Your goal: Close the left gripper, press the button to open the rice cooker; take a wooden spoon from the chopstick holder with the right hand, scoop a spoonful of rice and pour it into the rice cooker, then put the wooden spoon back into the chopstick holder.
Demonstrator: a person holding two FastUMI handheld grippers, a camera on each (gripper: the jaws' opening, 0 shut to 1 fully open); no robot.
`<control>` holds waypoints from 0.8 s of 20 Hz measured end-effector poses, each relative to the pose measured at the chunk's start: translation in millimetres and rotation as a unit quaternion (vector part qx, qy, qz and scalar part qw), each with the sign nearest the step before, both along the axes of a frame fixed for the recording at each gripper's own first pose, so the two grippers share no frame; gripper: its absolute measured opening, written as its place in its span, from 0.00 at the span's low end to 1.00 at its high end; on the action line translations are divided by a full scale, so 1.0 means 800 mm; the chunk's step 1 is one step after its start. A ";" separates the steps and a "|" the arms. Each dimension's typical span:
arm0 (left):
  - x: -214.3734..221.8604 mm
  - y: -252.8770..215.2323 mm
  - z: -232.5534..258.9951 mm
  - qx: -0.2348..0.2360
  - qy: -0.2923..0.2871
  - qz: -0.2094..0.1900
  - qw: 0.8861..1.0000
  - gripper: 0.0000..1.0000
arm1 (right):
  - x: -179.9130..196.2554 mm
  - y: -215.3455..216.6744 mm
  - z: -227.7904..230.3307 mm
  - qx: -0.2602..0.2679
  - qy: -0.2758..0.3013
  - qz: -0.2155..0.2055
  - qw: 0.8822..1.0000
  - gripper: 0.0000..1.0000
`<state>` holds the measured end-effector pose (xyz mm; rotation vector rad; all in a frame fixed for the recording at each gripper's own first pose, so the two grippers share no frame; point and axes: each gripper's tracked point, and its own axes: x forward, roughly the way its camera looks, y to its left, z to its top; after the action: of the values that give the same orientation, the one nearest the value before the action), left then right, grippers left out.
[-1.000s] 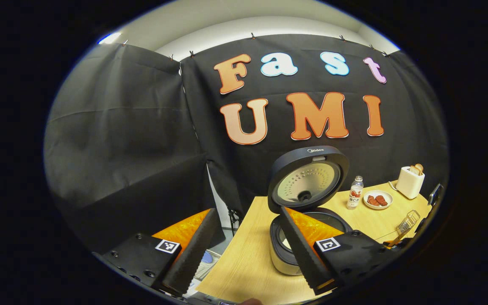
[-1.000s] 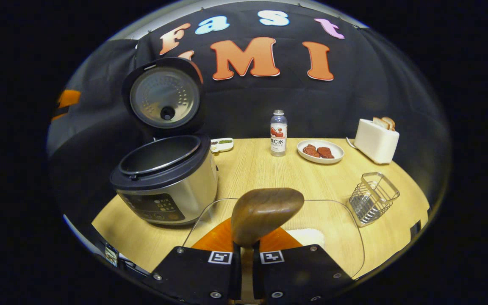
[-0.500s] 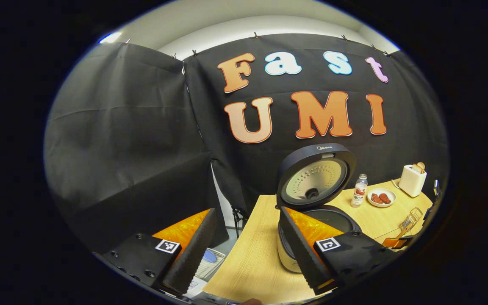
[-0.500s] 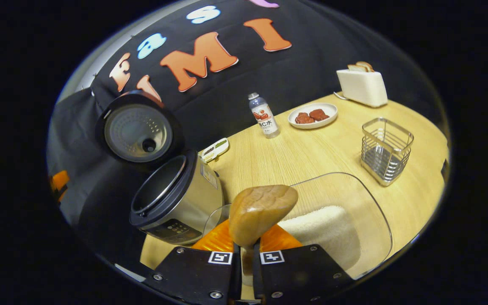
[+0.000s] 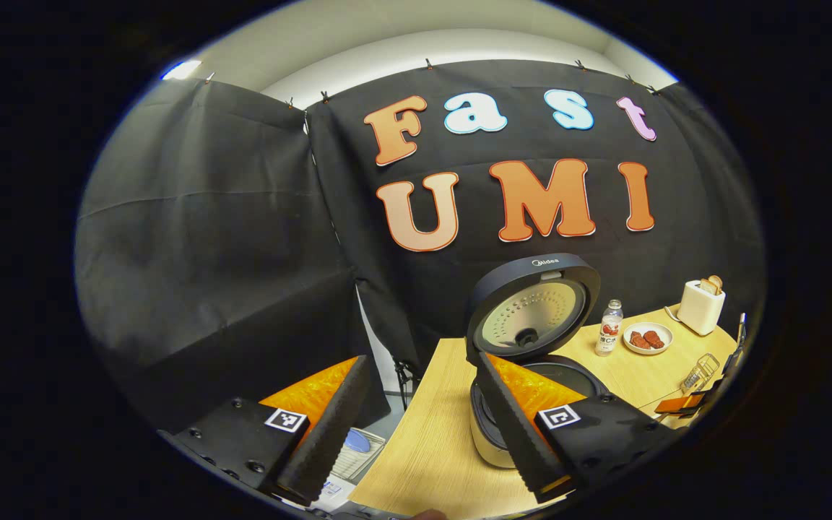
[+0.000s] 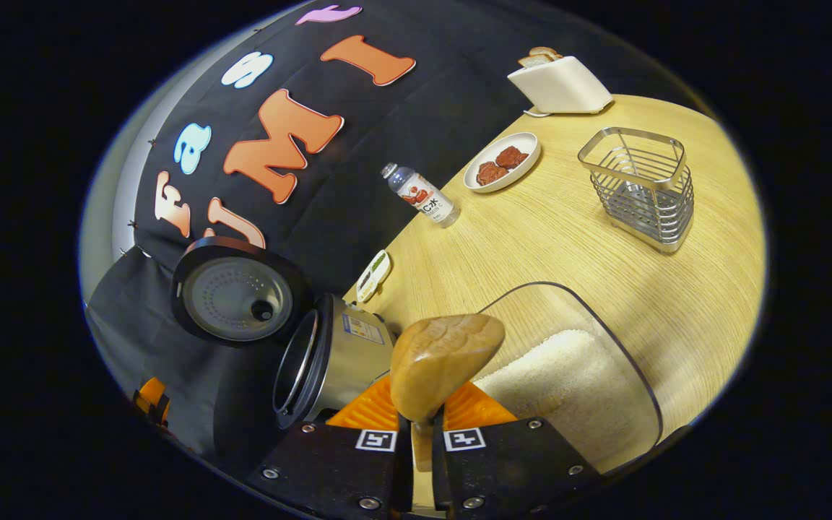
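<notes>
Table (image 6: 568,238): light wood, carrying everything below; in the right gripper view it tilts up toward 1 o'clock.
Cooker (image 6: 336,357): lid (image 6: 235,300) swung fully up, pot mouth open. In the right gripper view it lies at 9 o'clock of the spoon; in the left gripper view the cooker (image 5: 492,440) stands at 5 o'clock, partly behind a finger, with its lid (image 5: 528,310) above it.
Rice tray (image 6: 604,361): clear, with a white heap of rice (image 6: 553,379) inside, at 3 o'clock of the spoon and just beside the cooker.
Toaster (image 6: 557,83): white, bread in its slots, at the far edge, 1 o'clock.
Holder (image 6: 640,188): wire basket at 2 o'clock, well apart from the tray (nothing seen in it).
Left gripper (image 5: 416,422): fingers spread wide, nothing between them, held off the table's left edge.
Right gripper (image 6: 419,451): fingers drawn close on the spoon's handle, clamping it.
Spoon (image 6: 441,361): wooden bowl standing up from the right gripper, over the gap between cooker and tray; whether it carries rice cannot be told.
Plate (image 6: 503,162): white, two dark red pieces on it, at 12 o'clock.
Bottle (image 6: 423,198): small, beside the plate.
</notes>
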<state>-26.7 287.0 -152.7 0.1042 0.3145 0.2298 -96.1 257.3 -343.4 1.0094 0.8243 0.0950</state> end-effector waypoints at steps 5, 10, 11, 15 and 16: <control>0.009 -0.011 0.007 -0.001 -0.007 0.000 1.000 1.00 | 0.002 -0.016 0.011 0.071 0.010 -0.020 0.997 0.10; 0.011 -0.015 0.015 -0.005 -0.016 0.006 1.000 1.00 | 0.008 -0.049 0.029 0.115 0.010 -0.045 0.992 0.10; 0.012 -0.014 0.018 -0.005 -0.019 0.008 1.000 1.00 | 0.010 -0.057 0.035 0.126 0.010 -0.053 0.991 0.10; 0.006 -0.010 0.022 -0.009 -0.025 0.022 0.999 0.94 | 0.024 -0.080 0.064 0.183 0.008 -0.082 0.980 0.10; 0.005 -0.008 0.021 -0.010 -0.026 0.027 0.999 1.00 | 0.027 -0.083 0.072 0.199 0.008 -0.088 0.976 0.10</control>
<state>-22.8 280.9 -135.7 0.0692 0.2682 0.2813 -74.2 190.8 -285.9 1.4576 0.7408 0.1035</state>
